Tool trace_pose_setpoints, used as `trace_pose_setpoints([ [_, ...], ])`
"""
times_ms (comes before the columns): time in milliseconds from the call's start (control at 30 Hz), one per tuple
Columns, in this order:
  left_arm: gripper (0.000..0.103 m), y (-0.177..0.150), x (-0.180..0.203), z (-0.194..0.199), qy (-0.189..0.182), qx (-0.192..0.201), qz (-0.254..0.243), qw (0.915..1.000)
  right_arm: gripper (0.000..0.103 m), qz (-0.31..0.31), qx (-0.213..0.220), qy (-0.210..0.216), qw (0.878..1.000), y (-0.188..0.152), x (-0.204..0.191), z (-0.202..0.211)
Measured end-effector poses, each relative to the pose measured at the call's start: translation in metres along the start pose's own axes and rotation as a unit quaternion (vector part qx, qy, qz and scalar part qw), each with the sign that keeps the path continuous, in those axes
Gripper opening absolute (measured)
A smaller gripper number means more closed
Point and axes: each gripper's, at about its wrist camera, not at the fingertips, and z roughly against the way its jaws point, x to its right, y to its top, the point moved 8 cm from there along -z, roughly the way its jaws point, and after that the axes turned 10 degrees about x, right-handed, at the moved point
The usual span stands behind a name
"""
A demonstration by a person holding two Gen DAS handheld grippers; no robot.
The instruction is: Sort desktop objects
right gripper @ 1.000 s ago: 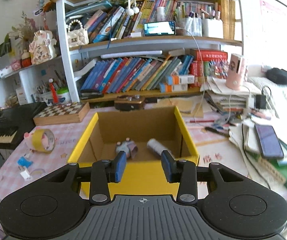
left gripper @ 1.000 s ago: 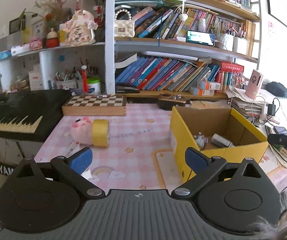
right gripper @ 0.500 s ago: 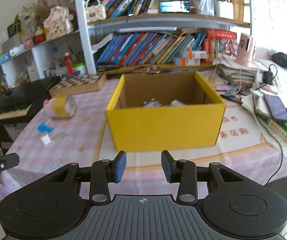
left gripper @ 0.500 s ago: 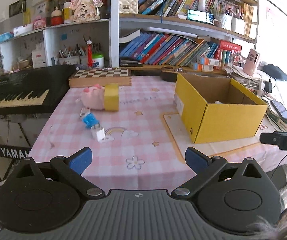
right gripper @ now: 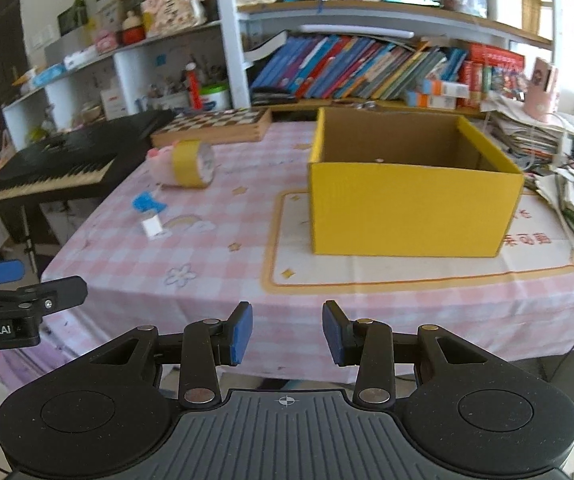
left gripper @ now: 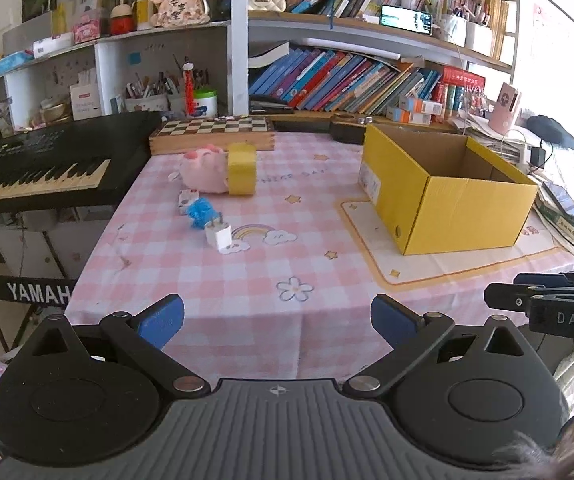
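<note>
Pulled back from the yellow cardboard box [right gripper: 415, 208] since the earlier frames, when the right view looked straight down into it; now stood off past the near edge of the table [left gripper: 247, 280], whole pink checked cloth in sight. Left hand-held gripper [left gripper: 277, 316] held wide open, blue pads far apart, nothing between them. Right hand-held gripper [right gripper: 287, 332] kept at a narrow gap, pads facing each other, empty too. Seen also from the side in each other's view: right one at the right edge of the left view, left one at the left edge of the right view.

Left on the cloth, all on the left half and well apart from the box: pink plush pig [left gripper: 203, 168] lying near the far edge, yellow tape roll [left gripper: 241, 169] upright on its rim and touching the pig's right side. Nearer in, small patterned packet [left gripper: 186, 199], crumpled blue wrapper [left gripper: 201, 210] just beside it, white charger plug [left gripper: 218, 235] just beside that, by the printed rainbow.

Box set on a cream mat [right gripper: 367, 276] on the right half, open at the top; contents hidden by the near wall from here. Chessboard box [left gripper: 212, 134] at the far edge behind the pig, black keyboard [left gripper: 39, 168] off the table's left side.
</note>
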Motion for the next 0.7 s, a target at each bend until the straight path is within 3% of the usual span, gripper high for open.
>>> trace_pose_setpoints([
  [700, 0.101, -0.007, -0.065, 0.009, 0.042, -0.002, 0.024, 0.9988, 0.039, 0.036, -0.019, 0.057, 0.998, 0.0, -0.07, -0.024],
])
